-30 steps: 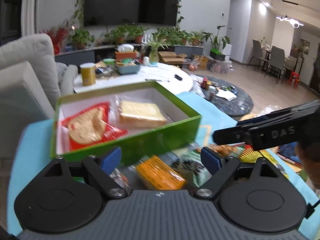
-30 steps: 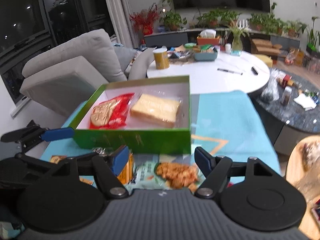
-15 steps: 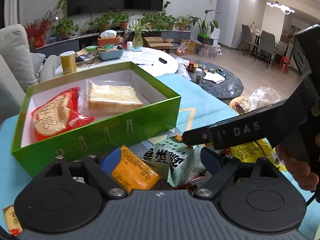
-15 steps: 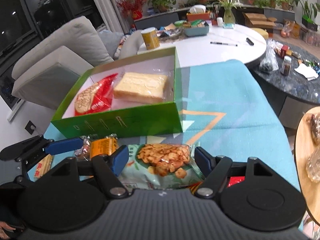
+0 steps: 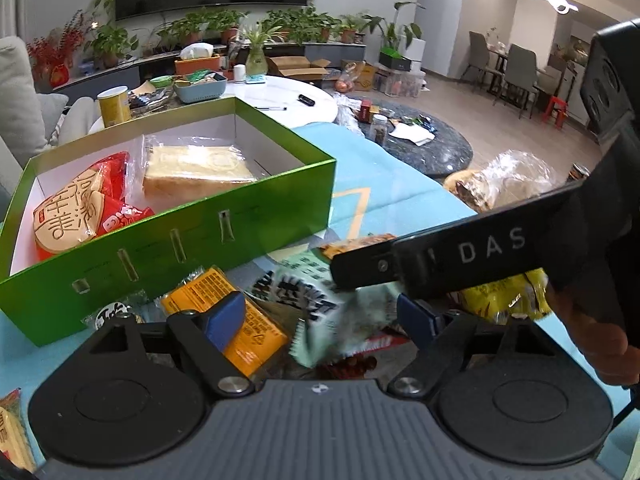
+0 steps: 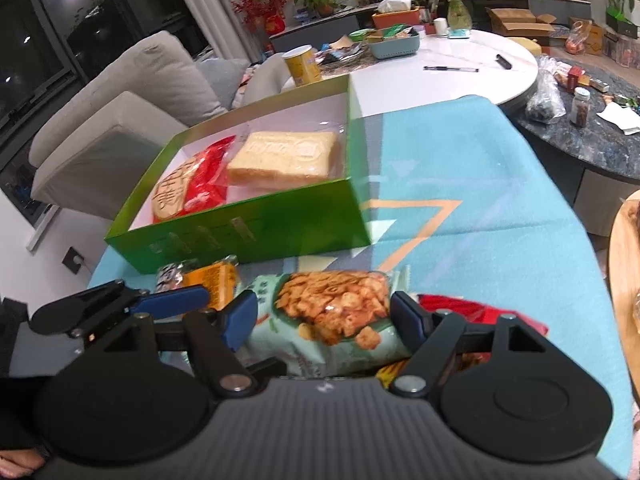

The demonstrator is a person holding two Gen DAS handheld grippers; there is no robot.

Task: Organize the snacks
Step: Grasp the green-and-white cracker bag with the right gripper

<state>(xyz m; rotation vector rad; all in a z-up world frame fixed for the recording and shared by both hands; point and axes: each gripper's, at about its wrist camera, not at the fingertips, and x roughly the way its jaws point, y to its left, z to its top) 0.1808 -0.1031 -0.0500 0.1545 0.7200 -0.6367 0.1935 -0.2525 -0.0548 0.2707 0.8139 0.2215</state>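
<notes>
L gripper [image 5: 320, 320] fingers closing over orange packet [image 5: 228, 316], R gripper [image 6: 324, 316] wide.

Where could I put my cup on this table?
On the bare blue tablecloth, right of the green cardboard box. In front of the box it's crowded: orange packet, pale green cracker bag, red packet.

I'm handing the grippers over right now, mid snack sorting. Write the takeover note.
Left gripper: jaws have just been closing, not gripping yet, over the orange packet.
Right gripper: open, astride the pale green cracker bag, pads not pressing.
Done: red cookie pack and wrapped bread lie in the green box.
Left: loose packets in front of the box on the blue cloth, including the yellow bag.
</notes>
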